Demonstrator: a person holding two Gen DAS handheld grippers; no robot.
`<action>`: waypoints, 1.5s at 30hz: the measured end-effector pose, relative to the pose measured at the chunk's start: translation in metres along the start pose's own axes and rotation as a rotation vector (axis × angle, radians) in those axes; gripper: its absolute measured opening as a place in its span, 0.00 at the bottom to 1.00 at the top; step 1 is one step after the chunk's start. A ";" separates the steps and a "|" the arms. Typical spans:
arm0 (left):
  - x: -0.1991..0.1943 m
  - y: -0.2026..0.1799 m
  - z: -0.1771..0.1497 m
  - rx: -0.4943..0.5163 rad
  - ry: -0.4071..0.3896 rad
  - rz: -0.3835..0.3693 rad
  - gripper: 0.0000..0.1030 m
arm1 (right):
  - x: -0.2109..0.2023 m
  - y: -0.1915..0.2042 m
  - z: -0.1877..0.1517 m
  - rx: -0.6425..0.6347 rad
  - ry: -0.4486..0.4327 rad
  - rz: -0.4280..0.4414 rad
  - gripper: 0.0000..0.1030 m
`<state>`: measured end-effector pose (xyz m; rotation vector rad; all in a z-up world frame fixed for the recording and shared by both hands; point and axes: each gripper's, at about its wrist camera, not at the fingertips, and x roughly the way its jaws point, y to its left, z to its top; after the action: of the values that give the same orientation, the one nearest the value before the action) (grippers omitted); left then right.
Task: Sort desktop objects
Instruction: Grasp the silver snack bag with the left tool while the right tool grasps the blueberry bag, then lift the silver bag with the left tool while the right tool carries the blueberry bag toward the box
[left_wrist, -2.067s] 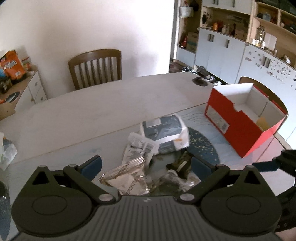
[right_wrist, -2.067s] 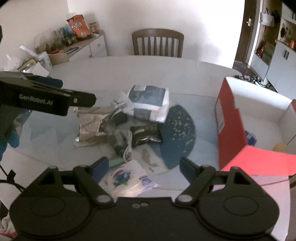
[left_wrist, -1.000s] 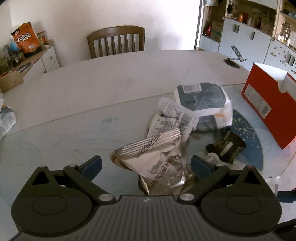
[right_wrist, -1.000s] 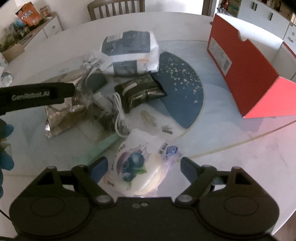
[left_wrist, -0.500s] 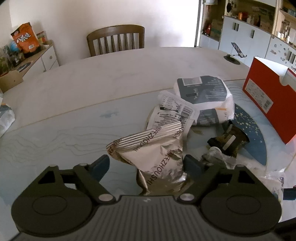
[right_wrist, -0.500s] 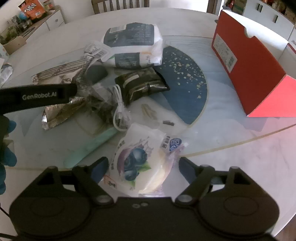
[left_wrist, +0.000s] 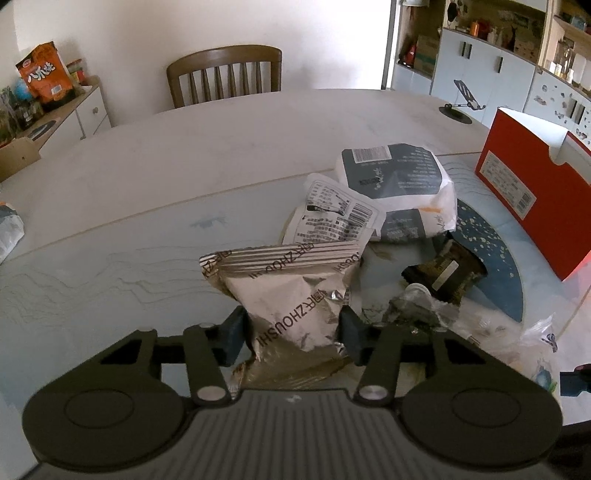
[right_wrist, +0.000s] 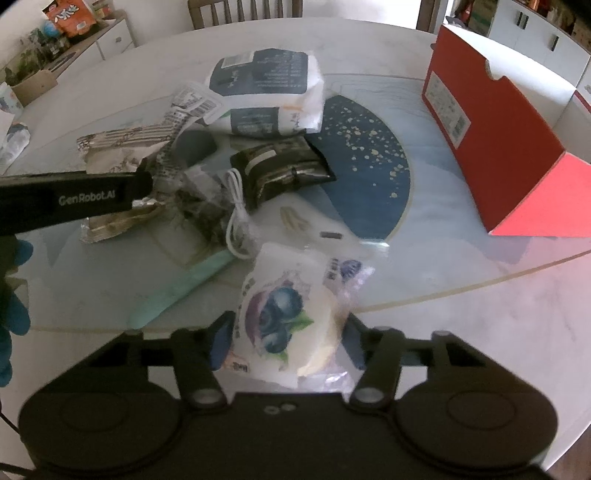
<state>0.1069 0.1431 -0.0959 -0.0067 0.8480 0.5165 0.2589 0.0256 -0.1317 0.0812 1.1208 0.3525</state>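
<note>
Closing left gripper (left_wrist: 291, 334) jaws on silver foil snack bag (left_wrist: 291, 295) | right gripper (right_wrist: 286, 345) jaws closing around blueberry pastry packet (right_wrist: 284, 314) | both on tabletop (left_wrist: 155, 192)

Daylight, moderately dim, colours muted. Back wall (left_wrist: 332, 33) overexposed in the left wrist view. Strong fisheye bending toward edges. Glass table (right_wrist: 461, 273) shows soft reflections. Right wrist view slightly soft; near bodies dark.

Cluttered table (left_wrist: 258, 147), red box (right_wrist: 491, 122)
</note>
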 end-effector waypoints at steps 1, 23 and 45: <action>0.000 0.000 0.000 0.002 -0.001 -0.001 0.47 | 0.000 -0.001 0.000 0.001 0.000 0.002 0.55; -0.012 0.002 -0.003 -0.023 0.010 0.025 0.44 | -0.011 -0.018 -0.002 0.035 -0.015 0.003 0.53; -0.052 -0.013 0.004 -0.001 -0.017 -0.007 0.44 | -0.046 -0.028 0.004 0.021 -0.074 0.031 0.52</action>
<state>0.0869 0.1099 -0.0587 -0.0063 0.8307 0.5092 0.2513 -0.0153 -0.0968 0.1291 1.0515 0.3624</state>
